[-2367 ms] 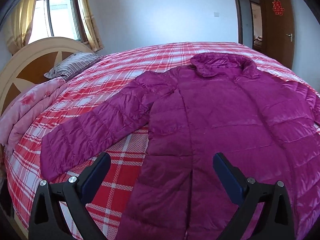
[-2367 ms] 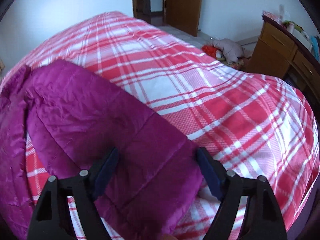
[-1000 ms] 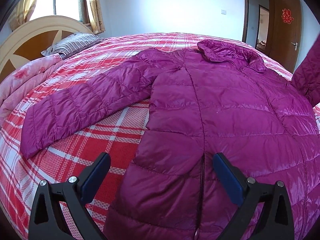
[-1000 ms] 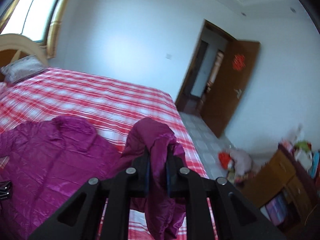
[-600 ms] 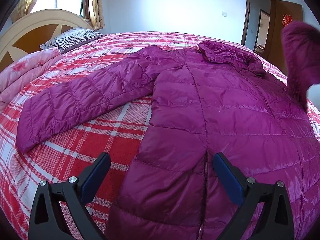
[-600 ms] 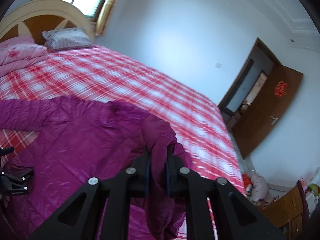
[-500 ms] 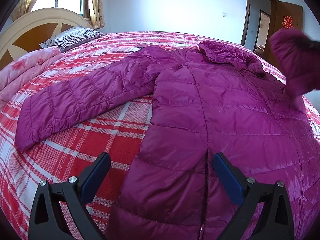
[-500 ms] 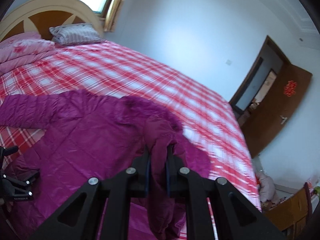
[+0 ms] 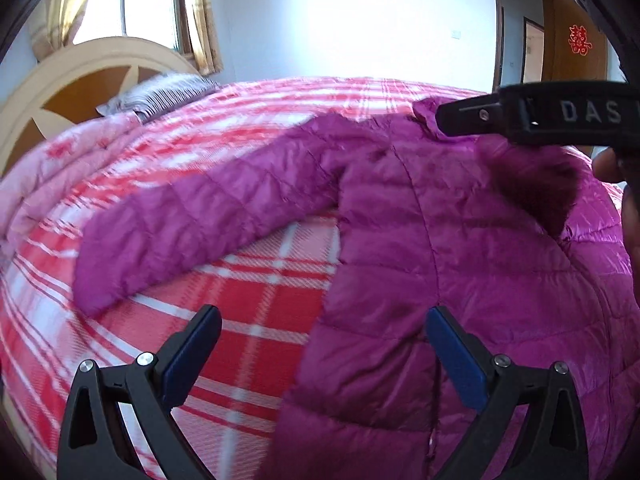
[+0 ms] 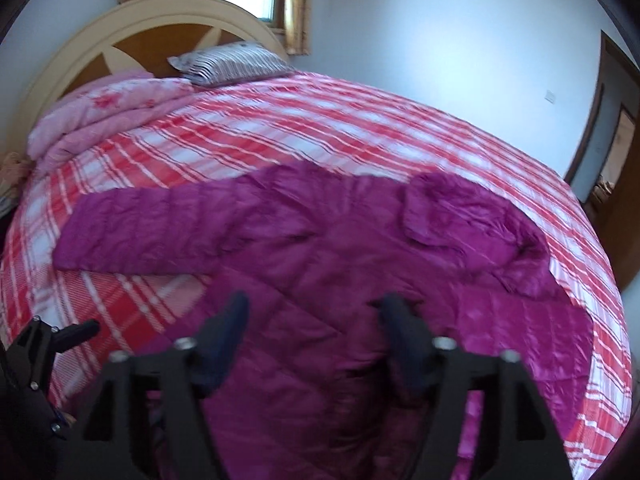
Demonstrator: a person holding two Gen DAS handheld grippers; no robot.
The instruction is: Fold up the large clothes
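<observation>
One purple puffer jacket (image 9: 432, 240) lies front-up on the plaid bedspread (image 9: 256, 304), collar (image 10: 460, 208) toward 1 o'clock in the right wrist view, hem nearest the cameras. One sleeve (image 10: 152, 236) lies straight out toward 9 o'clock, flat on the plaid. Other sleeve (image 9: 536, 184) looks laid in over the chest, cuff bunched and dark at 2 o'clock in the left wrist view; frame is motion-blurred, so the exact lay is unclear.

Right gripper (image 10: 316, 316): fingers spread wide over the jacket body, nothing between them. Left gripper (image 9: 324, 344): spread wide too, empty, hovering above the hem and the plaid beside it.

Step, by my read: first sleeve fold just placed, outstretched sleeve not yet folded. Next move likely calls for the left gripper to reach toward 10 o'clock, pinch that cuff and carry it across the chest; slick padded fabric may slide or spring back.

Outward: striped pillow (image 10: 232, 62), pink quilt (image 10: 108, 116), headboard (image 10: 132, 28), window (image 9: 148, 0), door (image 9: 580, 52).
</observation>
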